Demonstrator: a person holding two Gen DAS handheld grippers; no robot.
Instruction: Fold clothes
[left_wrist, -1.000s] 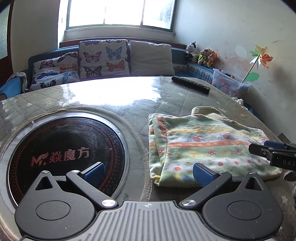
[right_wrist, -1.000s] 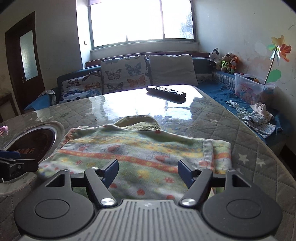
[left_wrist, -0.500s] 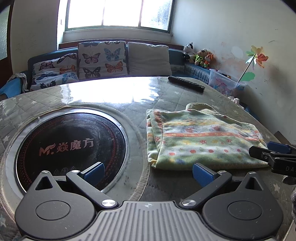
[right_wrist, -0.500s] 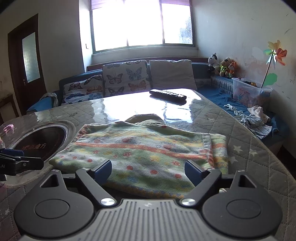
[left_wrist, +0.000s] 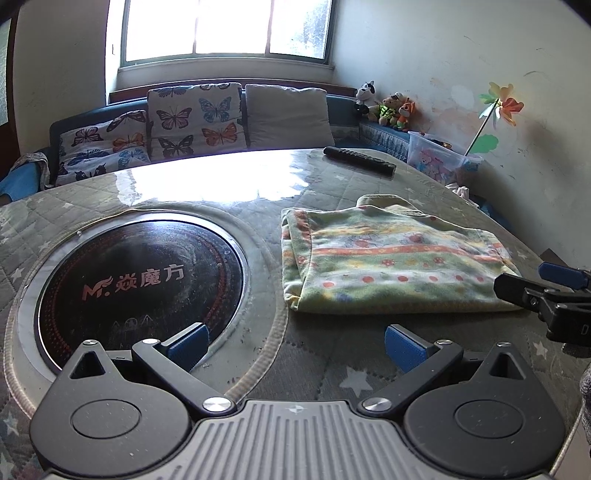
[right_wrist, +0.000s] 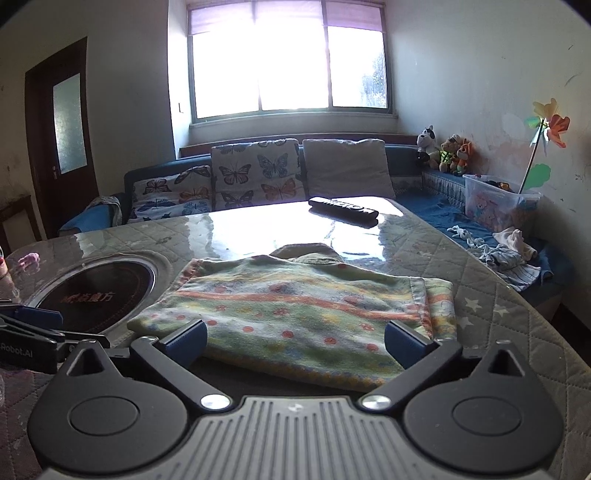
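A folded green garment with orange stripes and red dots (left_wrist: 388, 262) lies flat on the quilted table; it also shows in the right wrist view (right_wrist: 303, 314). My left gripper (left_wrist: 295, 343) is open and empty, held back from the garment's near left corner. My right gripper (right_wrist: 295, 341) is open and empty, just short of the garment's near edge. The right gripper also shows at the right edge of the left wrist view (left_wrist: 546, 291). The left gripper shows at the left edge of the right wrist view (right_wrist: 33, 332).
A round black induction cooktop (left_wrist: 136, 280) is set into the table left of the garment. A black remote (left_wrist: 358, 160) lies at the far side. A sofa with butterfly cushions (left_wrist: 192, 122) stands behind. A clear toy box (right_wrist: 495, 203) and loose clothes (right_wrist: 509, 251) lie to the right.
Both grippers have drawn back from the garment and risen a little. The garment lies still in its folded shape. Both stay open.
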